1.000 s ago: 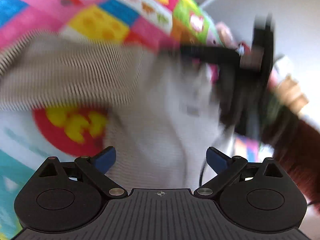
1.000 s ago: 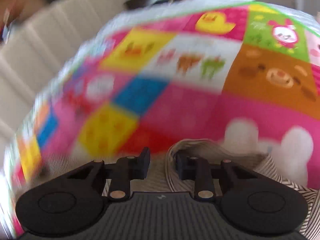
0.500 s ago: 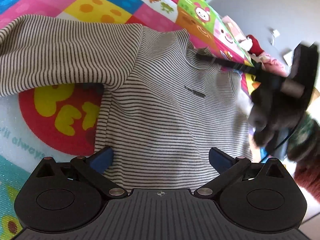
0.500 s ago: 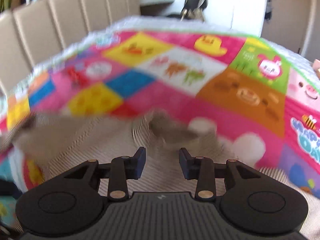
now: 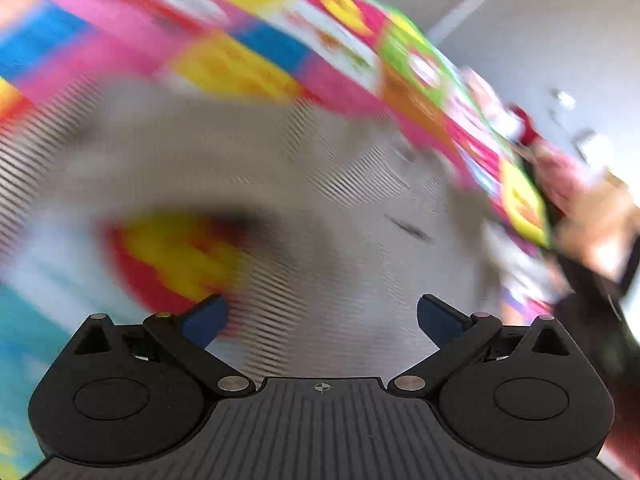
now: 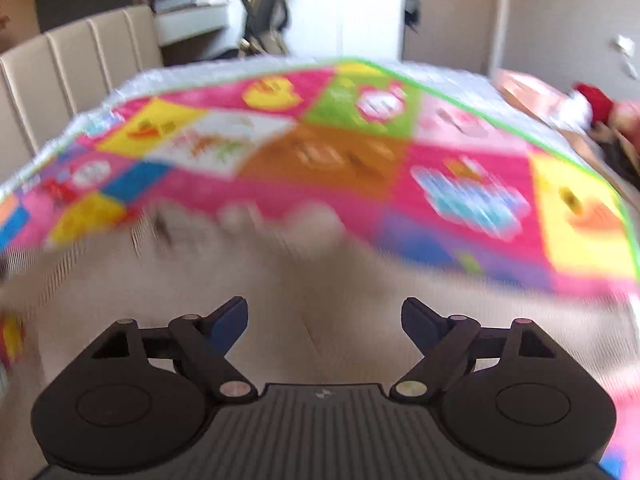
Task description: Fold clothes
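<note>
Both my grippers – left gripper (image 5: 318, 314) and right gripper (image 6: 324, 318) – are gaping with nothing in them over the striped shirt (image 5: 360, 240) lying on the colourful mat (image 6: 320, 160), so I'd pinch 1 sleeve edge cleanly before folding.

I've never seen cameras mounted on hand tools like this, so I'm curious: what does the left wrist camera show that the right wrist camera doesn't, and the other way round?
Only the left wrist view shows the red circle with yellow shapes on the mat, beside the shirt, though blurred. Only the right wrist view shows the beige padded headboard and an office chair in the room behind. Both show the striped shirt lying on the colourful play mat, and each camera's own gripper, left gripper and right gripper, open and empty.
</note>
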`<state>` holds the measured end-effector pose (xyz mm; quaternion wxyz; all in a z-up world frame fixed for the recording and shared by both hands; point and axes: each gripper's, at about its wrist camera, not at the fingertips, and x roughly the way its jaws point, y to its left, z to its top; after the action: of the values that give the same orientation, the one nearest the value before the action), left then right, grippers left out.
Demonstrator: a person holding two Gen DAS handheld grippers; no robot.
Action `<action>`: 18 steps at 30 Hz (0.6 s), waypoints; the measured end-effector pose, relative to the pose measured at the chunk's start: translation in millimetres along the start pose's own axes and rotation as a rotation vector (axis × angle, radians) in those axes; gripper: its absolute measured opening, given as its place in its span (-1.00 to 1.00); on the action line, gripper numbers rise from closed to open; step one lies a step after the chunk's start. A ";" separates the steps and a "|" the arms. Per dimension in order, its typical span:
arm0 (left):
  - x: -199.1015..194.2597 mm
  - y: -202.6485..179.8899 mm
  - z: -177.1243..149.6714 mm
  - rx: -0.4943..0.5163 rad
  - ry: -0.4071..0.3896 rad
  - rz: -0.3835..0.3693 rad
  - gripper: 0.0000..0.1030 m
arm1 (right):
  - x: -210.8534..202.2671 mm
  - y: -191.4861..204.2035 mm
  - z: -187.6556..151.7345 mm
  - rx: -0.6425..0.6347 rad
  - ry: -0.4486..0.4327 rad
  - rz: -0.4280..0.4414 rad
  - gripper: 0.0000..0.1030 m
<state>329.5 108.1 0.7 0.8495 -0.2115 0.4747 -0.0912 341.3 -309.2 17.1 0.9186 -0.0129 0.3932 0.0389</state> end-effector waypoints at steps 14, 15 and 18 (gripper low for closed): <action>-114.0 139.6 38.4 -0.496 -0.360 0.255 1.00 | 1.3 -22.0 -72.0 0.258 0.130 -0.126 1.00; -111.1 137.5 28.6 -0.533 -0.336 0.193 1.00 | 1.2 -23.3 -72.2 0.264 0.132 -0.123 1.00; -83.2 123.5 1.6 -0.645 -0.273 0.068 0.88 | -2.2 -24.5 -77.5 0.261 0.102 -0.112 1.00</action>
<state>280.9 248.5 10.3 0.7973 -0.4632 0.3677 0.1206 285.9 -337.9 -35.0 0.8919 0.0827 0.4399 -0.0644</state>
